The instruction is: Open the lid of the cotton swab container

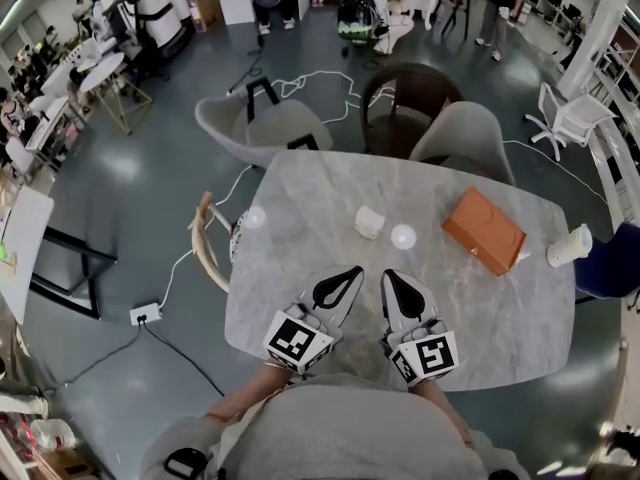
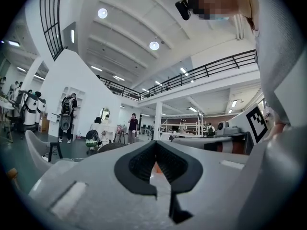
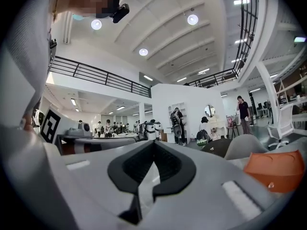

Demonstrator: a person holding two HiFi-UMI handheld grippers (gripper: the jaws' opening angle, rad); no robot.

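Observation:
The cotton swab container (image 1: 369, 221) is a small whitish tub that stands upright near the middle of the grey marble table (image 1: 300, 298). Both grippers hover over the table's near half, side by side and well short of the container. My left gripper (image 1: 351, 272) is shut with nothing between its jaws. My right gripper (image 1: 389, 277) is shut and empty too. In the left gripper view the black pads (image 2: 136, 164) meet along one seam, and in the right gripper view the pads (image 3: 168, 169) do the same. Neither gripper view shows the container.
An orange box (image 1: 484, 230) (image 3: 274, 170) lies on the table's right part, and a white cup (image 1: 568, 246) stands at the right edge. Grey chairs (image 1: 270, 126) and a dark round chair (image 1: 410, 93) stand behind the table. Cables run over the floor at the left.

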